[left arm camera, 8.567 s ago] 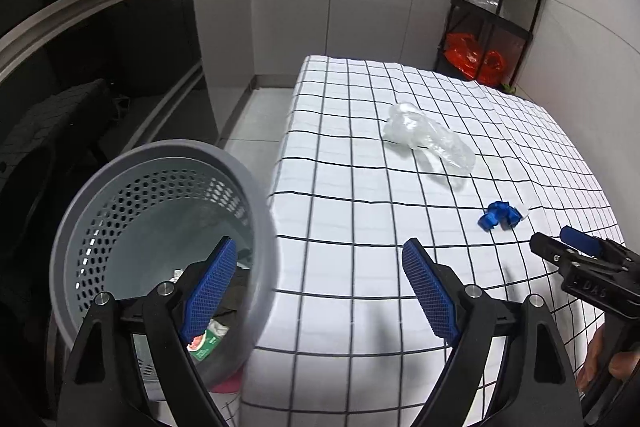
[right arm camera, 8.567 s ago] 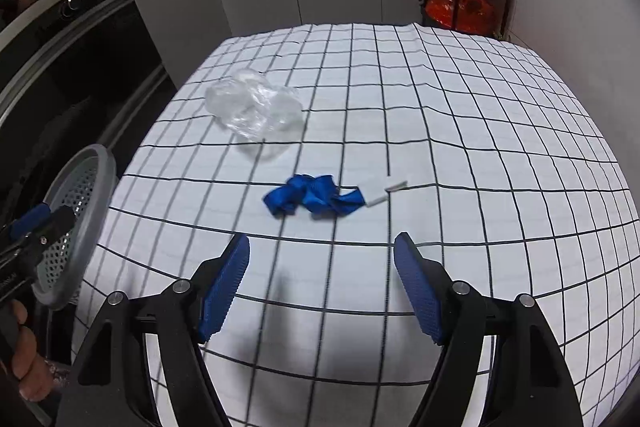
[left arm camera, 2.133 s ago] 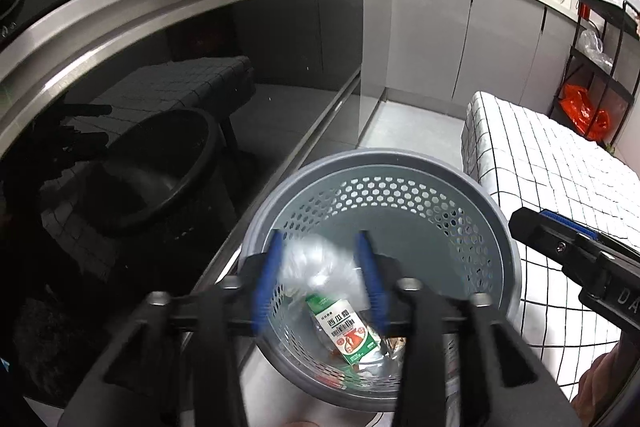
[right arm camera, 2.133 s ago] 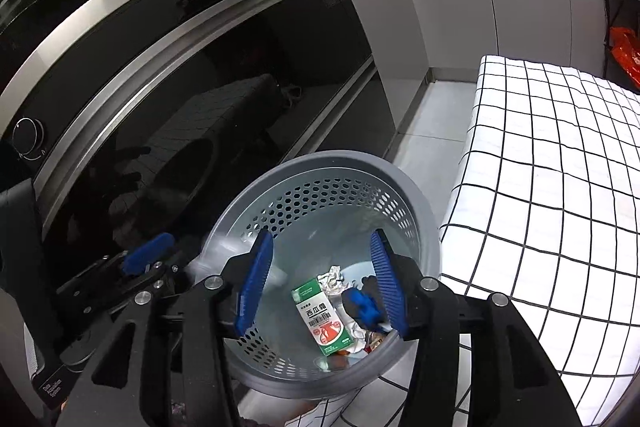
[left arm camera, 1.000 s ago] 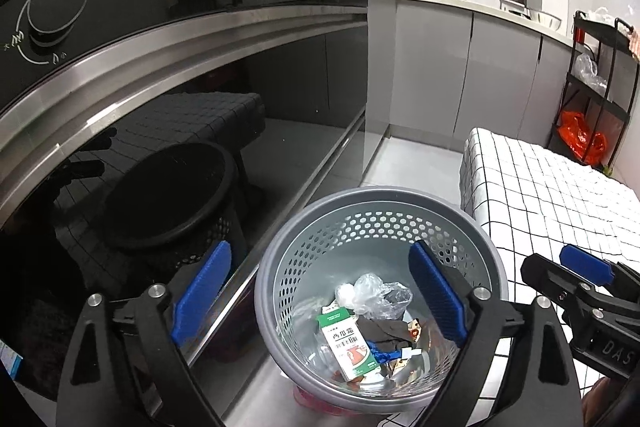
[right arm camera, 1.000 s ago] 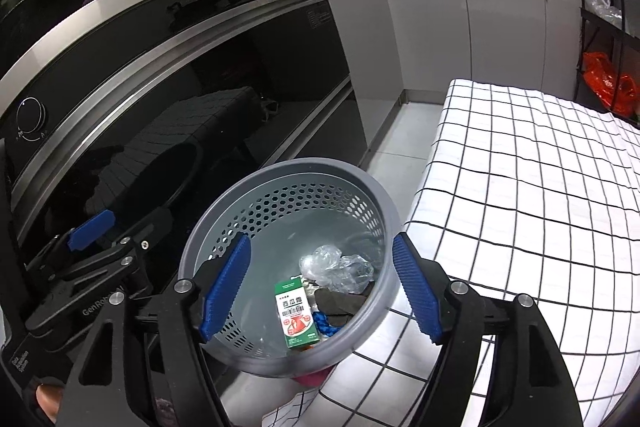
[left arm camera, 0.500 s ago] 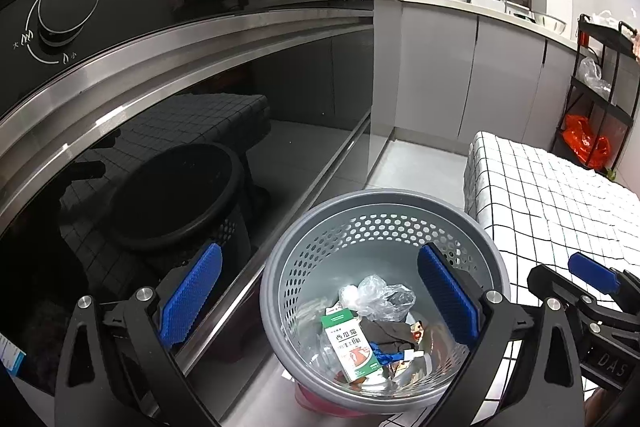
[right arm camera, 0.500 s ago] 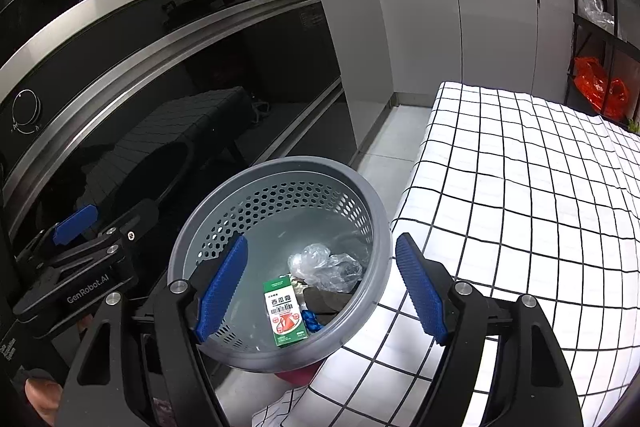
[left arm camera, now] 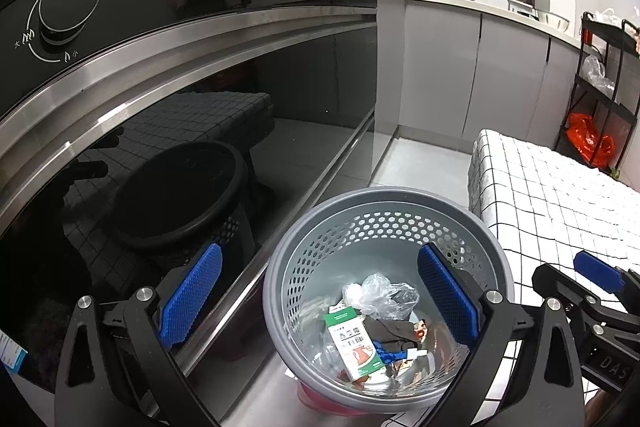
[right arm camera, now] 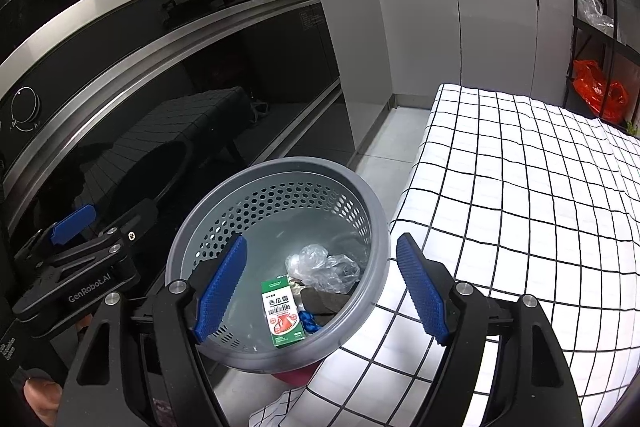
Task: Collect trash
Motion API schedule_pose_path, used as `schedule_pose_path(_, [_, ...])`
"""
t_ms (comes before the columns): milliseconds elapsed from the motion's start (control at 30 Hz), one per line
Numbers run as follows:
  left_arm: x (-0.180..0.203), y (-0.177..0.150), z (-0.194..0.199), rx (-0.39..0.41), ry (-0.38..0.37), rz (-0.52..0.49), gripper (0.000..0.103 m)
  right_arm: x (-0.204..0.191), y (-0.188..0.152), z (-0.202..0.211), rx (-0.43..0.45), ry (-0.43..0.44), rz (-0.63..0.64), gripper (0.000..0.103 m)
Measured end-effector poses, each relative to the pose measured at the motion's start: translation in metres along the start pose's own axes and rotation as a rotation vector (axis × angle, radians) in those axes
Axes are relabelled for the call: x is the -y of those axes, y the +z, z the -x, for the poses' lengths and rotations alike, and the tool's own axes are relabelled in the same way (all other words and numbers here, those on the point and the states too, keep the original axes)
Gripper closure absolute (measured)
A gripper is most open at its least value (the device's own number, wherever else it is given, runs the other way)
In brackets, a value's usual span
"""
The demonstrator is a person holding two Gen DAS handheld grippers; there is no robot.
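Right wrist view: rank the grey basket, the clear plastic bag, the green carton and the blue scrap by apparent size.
1. grey basket
2. clear plastic bag
3. green carton, roughly the bag's size, so unsure
4. blue scrap, partly hidden

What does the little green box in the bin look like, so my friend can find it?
Look in the grey basket with holes beside the checked table. Near the bottom lies the green box, next to a crumpled clear plastic bag. It is the only flat carton, with a white label and a red picture.

light: dim indoor, perhaps overhead | glare: oven glass [left arm camera: 208, 131] reflections | edges: strong fisheye bend, dark vignette | focus: sharp
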State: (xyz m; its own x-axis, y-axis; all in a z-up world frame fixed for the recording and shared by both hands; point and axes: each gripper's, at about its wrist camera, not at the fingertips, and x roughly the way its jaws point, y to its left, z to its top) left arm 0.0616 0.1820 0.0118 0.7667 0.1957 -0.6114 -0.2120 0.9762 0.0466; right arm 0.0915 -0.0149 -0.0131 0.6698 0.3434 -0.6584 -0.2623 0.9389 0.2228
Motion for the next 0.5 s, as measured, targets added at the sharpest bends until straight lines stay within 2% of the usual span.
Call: schedule_pose_path(500, [0.0008, -0.0008, 0.0032, 0.014, 0.012, 0.000, 0.007, -0.0012, -0.0004, 0.0007, 0.005, -0.012, 0.017, 0.029])
